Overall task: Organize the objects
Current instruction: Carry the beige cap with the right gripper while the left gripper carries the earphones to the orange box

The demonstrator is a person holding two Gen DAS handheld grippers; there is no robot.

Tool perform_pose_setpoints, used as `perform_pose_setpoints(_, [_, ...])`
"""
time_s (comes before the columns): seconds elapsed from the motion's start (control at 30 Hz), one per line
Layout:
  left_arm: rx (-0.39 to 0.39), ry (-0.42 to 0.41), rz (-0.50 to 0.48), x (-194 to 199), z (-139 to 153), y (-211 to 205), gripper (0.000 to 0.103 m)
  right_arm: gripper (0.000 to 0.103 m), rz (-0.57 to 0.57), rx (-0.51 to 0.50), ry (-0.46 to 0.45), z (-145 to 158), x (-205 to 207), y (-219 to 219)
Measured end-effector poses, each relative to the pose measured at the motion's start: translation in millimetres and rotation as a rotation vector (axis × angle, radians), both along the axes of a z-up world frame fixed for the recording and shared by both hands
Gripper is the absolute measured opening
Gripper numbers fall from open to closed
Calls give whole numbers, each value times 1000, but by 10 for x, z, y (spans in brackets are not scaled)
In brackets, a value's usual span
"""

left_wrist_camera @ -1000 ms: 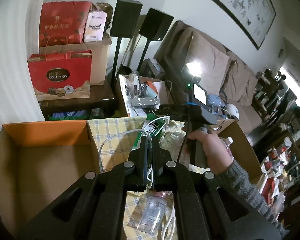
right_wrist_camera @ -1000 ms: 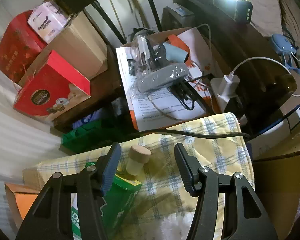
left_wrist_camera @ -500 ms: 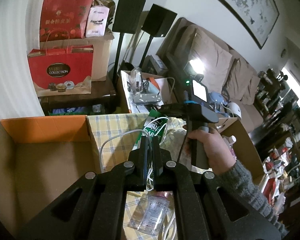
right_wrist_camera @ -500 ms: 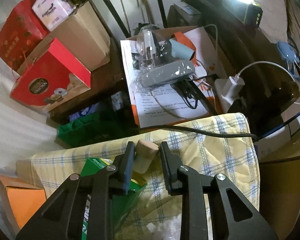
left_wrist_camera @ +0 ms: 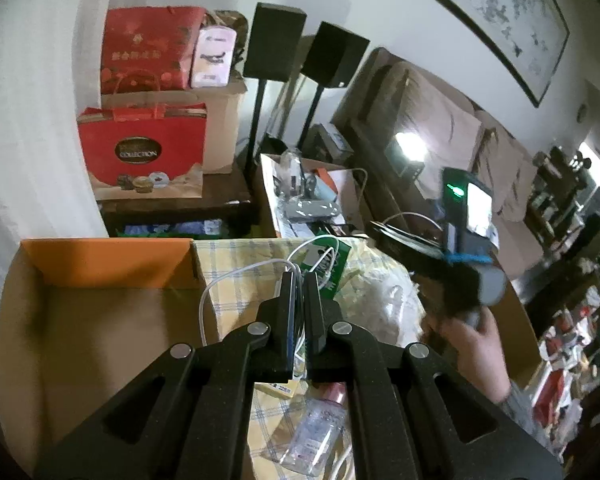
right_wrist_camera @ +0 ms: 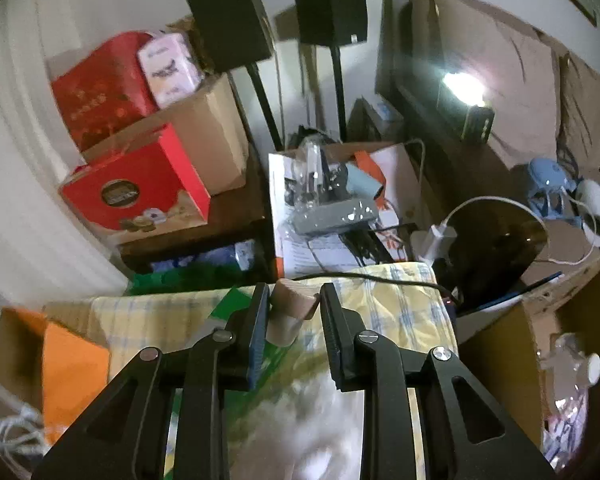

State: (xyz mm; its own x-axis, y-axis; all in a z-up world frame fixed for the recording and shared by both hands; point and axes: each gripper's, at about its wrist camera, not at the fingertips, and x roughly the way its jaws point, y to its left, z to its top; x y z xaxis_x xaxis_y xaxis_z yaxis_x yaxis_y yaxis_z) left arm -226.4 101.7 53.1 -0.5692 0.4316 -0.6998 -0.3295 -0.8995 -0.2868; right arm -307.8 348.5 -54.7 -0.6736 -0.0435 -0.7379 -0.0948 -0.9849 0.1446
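The right gripper (right_wrist_camera: 294, 312) has its jaws narrowed onto a cork stopper (right_wrist_camera: 290, 314), pinched across its wide top so it cannot slip; its long axis tilts, cap up and away, stem down toward the checked cloth (right_wrist_camera: 384, 292). The left gripper (left_wrist_camera: 299, 294) is clamped nearly shut on a white cable (left_wrist_camera: 236, 280), whose loop trails left beside the open cardboard box (left_wrist_camera: 100, 256), probably its destination.

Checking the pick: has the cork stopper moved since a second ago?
Yes. The cork stopper, held in the right gripper, has lifted off the green box.
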Motion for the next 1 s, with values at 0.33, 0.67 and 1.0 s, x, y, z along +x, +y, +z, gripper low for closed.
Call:
perform_pose_setpoints(0.33, [-42,12,42,146,-104,24,3,25,57,22,66,300,670,-274])
perform_pose_setpoints(0.67, [-105,79,90,419,-39,-41,3,25,75,29,126,583,1254,-476])
perform_pose_setpoints(1.0, [-110,105,125,667,59,-265,3,25,90,92,216,907,1738,-771])
